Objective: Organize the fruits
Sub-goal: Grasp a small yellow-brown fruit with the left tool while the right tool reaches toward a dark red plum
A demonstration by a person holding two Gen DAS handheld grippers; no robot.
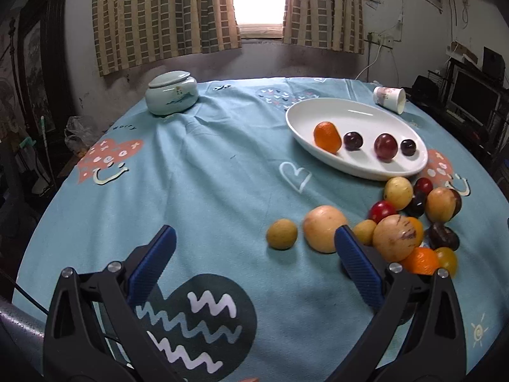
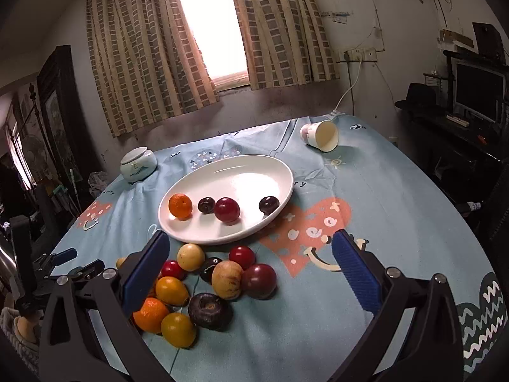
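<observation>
A white oval plate (image 1: 366, 117) (image 2: 241, 175) holds an orange (image 1: 327, 137) (image 2: 180, 205) and three dark plums (image 1: 385, 146) (image 2: 226, 210). A pile of loose fruit (image 1: 407, 219) (image 2: 203, 283) lies on the blue cloth just in front of the plate. My left gripper (image 1: 256, 238) is open and empty, low over the cloth, its right finger beside a large tan fruit (image 1: 323, 227). My right gripper (image 2: 249, 248) is open and empty, hovering above the pile. The left gripper also shows in the right wrist view (image 2: 68, 262) at the left.
A pale lidded ceramic jar (image 1: 171, 92) (image 2: 138, 164) stands at the back left. A paper cup (image 1: 389, 98) (image 2: 319, 135) lies on its side at the back right. Dark shelves with a monitor (image 2: 478, 90) stand right of the table.
</observation>
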